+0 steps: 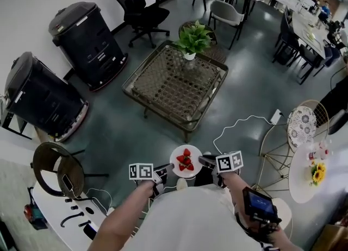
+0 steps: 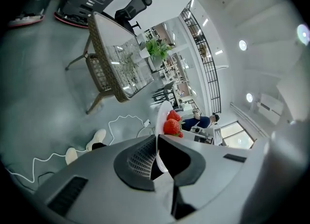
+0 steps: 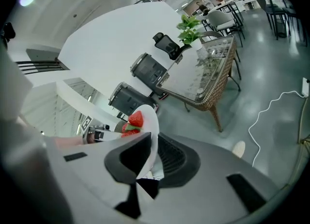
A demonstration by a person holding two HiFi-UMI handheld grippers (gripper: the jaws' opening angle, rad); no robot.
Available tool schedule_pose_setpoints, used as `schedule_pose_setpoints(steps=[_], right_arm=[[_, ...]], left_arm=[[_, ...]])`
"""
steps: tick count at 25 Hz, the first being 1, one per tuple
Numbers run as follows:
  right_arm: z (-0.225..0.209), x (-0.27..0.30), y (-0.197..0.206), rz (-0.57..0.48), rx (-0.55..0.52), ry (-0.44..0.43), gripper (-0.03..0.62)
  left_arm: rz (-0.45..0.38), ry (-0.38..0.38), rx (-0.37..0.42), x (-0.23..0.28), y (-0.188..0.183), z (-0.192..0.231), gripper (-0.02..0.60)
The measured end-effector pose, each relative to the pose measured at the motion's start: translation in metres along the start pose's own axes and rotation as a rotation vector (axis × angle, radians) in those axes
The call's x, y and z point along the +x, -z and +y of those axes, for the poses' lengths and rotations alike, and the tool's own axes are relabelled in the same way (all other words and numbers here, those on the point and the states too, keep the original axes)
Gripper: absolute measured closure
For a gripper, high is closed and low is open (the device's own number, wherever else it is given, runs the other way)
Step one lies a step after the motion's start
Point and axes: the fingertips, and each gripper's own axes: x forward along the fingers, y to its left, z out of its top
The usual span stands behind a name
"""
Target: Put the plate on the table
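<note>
— As the left gripper (image 1: 162, 173) looks along its own jaws, what sits between them?

— Rim of the white plate (image 2: 159, 146). Jaws closed on it, one pad against each face. The plate runs edge-on straight out ahead of the jaws. Strawberries (image 2: 172, 123) sit on it just beyond the jaw tips.

— And the right gripper (image 1: 207, 162)?

— Same reading. Its jaws are clamped on the opposite rim, with the plate edge-on between the pads. The strawberries show just past the tips here too.

— So where is the plate?

— Head view: spanned between the two grippers. The left jaws are on its left edge and the right jaws on its right edge. It is held roughly level in the air, close in front of the person's body, over the grey floor (image 1: 125, 130). It is not yet set down.

— The table?

— Wicker table (image 1: 175, 79) with a glass top, ahead of both pairs of jaws and well apart from the plate. A potted plant (image 1: 193, 39) stands at its far corner, beyond the jaws. In the left gripper view a white cable (image 2: 121, 120) lies on the floor between the jaws and the table. Two pale shoes (image 2: 97, 138) show just beside the gripper body, on the floor.
</note>
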Motion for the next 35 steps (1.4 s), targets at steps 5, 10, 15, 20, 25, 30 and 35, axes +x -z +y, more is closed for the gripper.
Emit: schedule_pose_setpoints(steps=[5, 10, 15, 20, 25, 30, 35], right_arm=[[-0.016, 0.017, -0.022, 0.010, 0.009, -0.031, 0.566], [-0.033, 0.033, -0.067, 0.014, -0.012, -0.044, 0.566], [-0.062, 0.038, -0.117, 0.000, 0.001, -0.048, 0.566], [-0.090, 0.031, -0.159, -0.011, 0.026, -0.040, 0.568], [-0.118, 0.030, -0.194, -0.011, 0.039, -0.038, 0.568], [-0.138, 0.032, -0.223, 0.008, 0.049, -0.054, 0.567], [-0.150, 0.038, -0.249, 0.035, 0.038, -0.072, 0.568]], left_arm=[[-0.016, -0.035, 0.009, 0.008, -0.028, 0.007, 0.558], [-0.034, -0.063, -0.012, 0.024, -0.071, 0.013, 0.558], [-0.026, -0.080, 0.012, 0.055, -0.123, 0.011, 0.558], [-0.004, -0.087, 0.037, 0.090, -0.165, 0.000, 0.558], [-0.006, -0.103, 0.021, 0.120, -0.197, 0.000, 0.558], [-0.009, -0.125, 0.022, 0.142, -0.225, -0.002, 0.558], [-0.037, -0.147, 0.006, 0.154, -0.248, -0.004, 0.558]])
